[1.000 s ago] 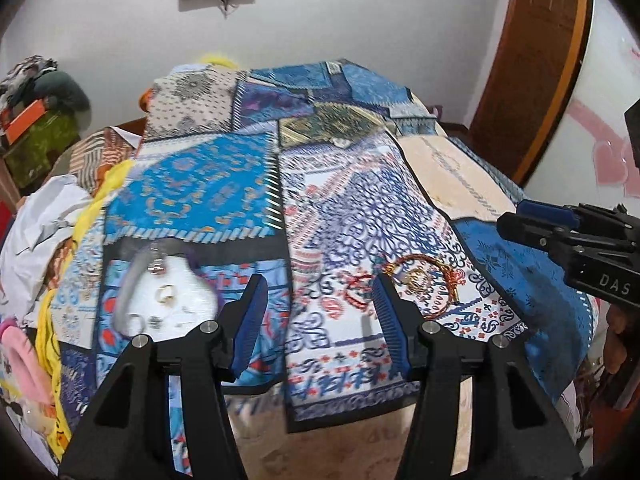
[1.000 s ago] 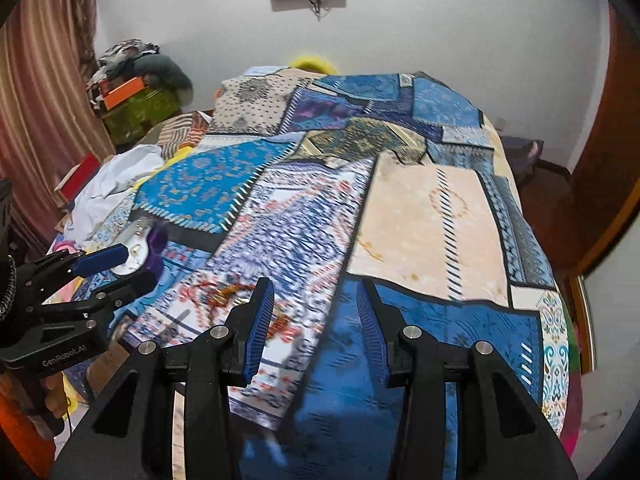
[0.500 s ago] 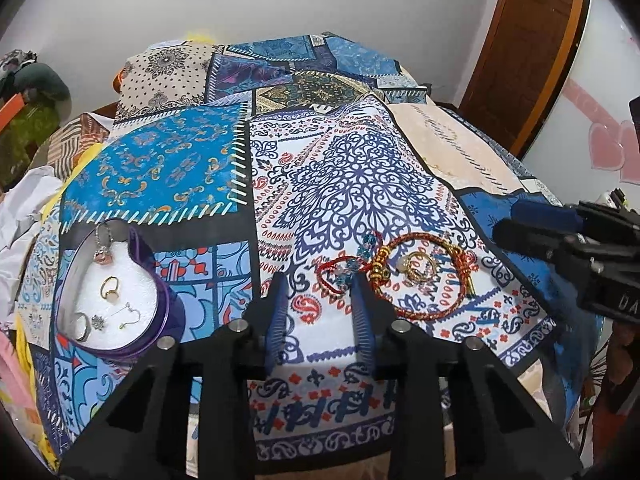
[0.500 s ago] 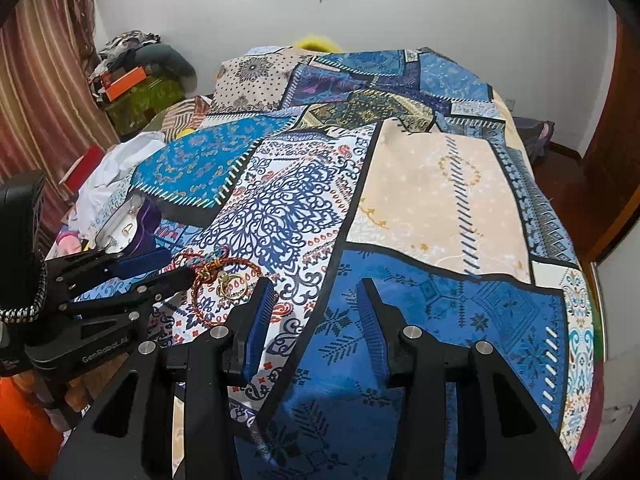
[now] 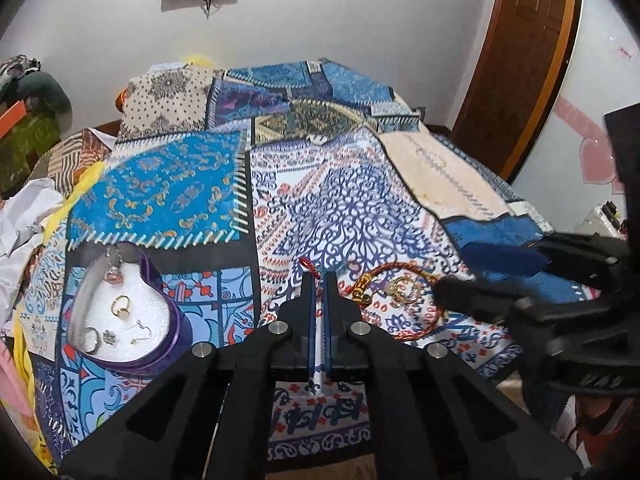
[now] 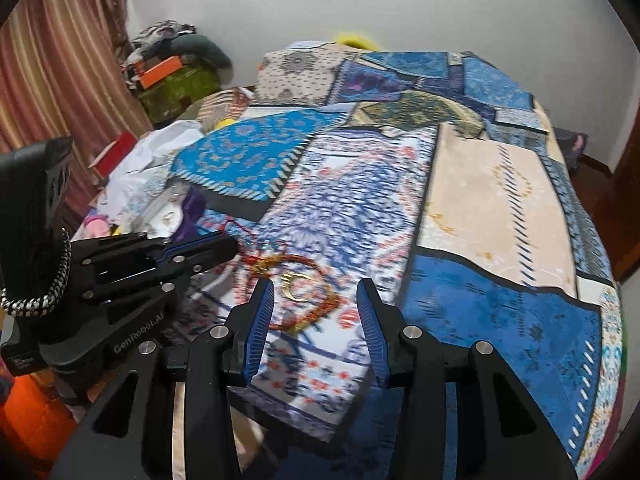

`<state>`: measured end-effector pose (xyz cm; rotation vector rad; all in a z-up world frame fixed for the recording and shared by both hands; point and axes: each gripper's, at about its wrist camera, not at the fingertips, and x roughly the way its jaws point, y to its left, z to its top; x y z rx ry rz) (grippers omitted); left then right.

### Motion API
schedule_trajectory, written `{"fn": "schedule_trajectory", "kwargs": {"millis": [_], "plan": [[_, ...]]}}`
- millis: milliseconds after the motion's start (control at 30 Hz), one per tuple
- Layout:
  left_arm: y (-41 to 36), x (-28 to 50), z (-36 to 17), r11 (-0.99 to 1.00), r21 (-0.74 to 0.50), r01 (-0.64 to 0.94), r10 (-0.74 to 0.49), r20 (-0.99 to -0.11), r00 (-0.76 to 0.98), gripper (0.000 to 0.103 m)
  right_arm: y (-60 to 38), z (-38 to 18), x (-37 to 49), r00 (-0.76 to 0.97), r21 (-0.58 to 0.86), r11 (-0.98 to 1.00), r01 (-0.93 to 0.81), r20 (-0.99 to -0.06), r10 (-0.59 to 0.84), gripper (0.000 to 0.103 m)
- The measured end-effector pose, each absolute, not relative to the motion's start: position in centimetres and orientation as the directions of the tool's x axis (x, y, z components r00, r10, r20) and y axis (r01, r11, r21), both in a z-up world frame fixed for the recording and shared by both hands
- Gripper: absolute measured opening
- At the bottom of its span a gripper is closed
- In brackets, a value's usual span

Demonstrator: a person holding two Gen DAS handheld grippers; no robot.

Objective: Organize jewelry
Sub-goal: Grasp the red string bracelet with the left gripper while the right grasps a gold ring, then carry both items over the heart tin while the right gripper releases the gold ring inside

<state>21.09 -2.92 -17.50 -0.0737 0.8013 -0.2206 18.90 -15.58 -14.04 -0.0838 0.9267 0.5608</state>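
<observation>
On the patchwork bedspread [image 6: 500, 200], a red-and-gold cord bracelet [image 6: 304, 292] lies just beyond the spread blue pads of the right gripper [image 6: 316, 312], while to the left the left gripper [image 6: 224, 246] reaches in with its tips nearly together beside the bracelet's near-left end.
</observation>
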Motion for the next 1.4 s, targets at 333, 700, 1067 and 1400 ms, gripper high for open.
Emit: {"fn": "schedule_trajectory", "kwargs": {"millis": [333, 700, 1067, 1400], "plan": [[-1.6, 19.5, -15.6, 0.972, -0.169, 0.165, -0.236, -0.663, 0.710, 0.001, -13.3, -16.1, 19.7, 0.403, 0.174, 0.841, -0.512, -0.816, 0.415, 0.021], [-0.6, 19.2, -16.7, 0.971, -0.195, 0.139, -0.236, -0.681, 0.693, 0.001, -12.4, -16.7, 20.1, 0.442, 0.070, 0.850, -0.522, -0.830, 0.340, 0.020], [0.5, 17.7, -14.5, 0.972, -0.193, 0.132, -0.227, -0.642, 0.732, 0.001, -12.9, -15.2, 19.7, 0.471, 0.088, 0.866, -0.493, -0.810, 0.350, 0.018], [2.4, 15.6, -11.3, 0.977, -0.176, 0.117, -0.199, -0.584, 0.787, 0.001, -11.9, -10.0, 18.2, 0.569, 0.052, 0.866, -0.498, -0.734, 0.371, 0.018]]}}
